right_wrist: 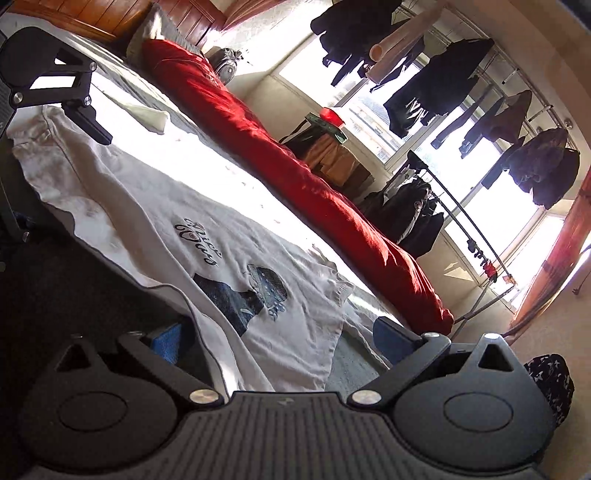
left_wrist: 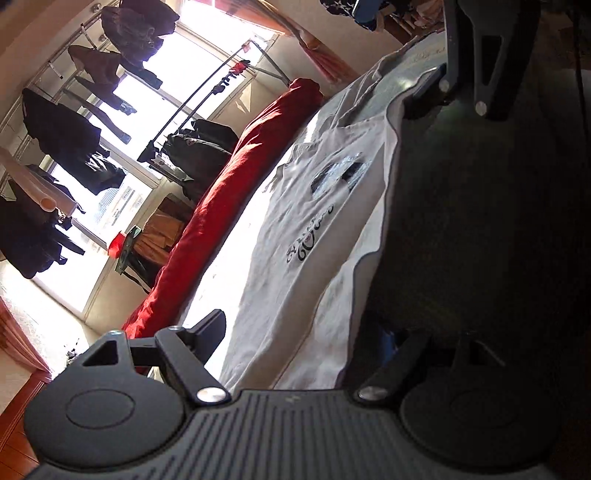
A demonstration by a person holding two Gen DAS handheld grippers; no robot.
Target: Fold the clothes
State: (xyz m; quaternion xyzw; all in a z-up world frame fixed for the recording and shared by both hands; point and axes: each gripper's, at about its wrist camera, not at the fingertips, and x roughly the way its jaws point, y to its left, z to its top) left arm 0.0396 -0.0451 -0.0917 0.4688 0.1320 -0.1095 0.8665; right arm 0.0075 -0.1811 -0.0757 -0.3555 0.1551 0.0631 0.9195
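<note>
A soft, creased white cloth T-shirt (right_wrist: 155, 206) with a flat dark print is seen on the bed (right_wrist: 207, 162). Matt black plastic with bright metal pins is shown on each claw (left_wrist: 314, 332), its base ribbed. A red quilt (right_wrist: 295, 177) of crumpled fabric and a glossy wooden headboard (right_wrist: 74, 14) are visible.

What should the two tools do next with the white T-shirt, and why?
Probably close both tools on the near edge of the white T-shirt. It lies flat and unfolded on the bed, print up. The left tool and right tool each stand open at that edge, one near each end, gripping nothing. Pinching comes first, before any fold.
</note>
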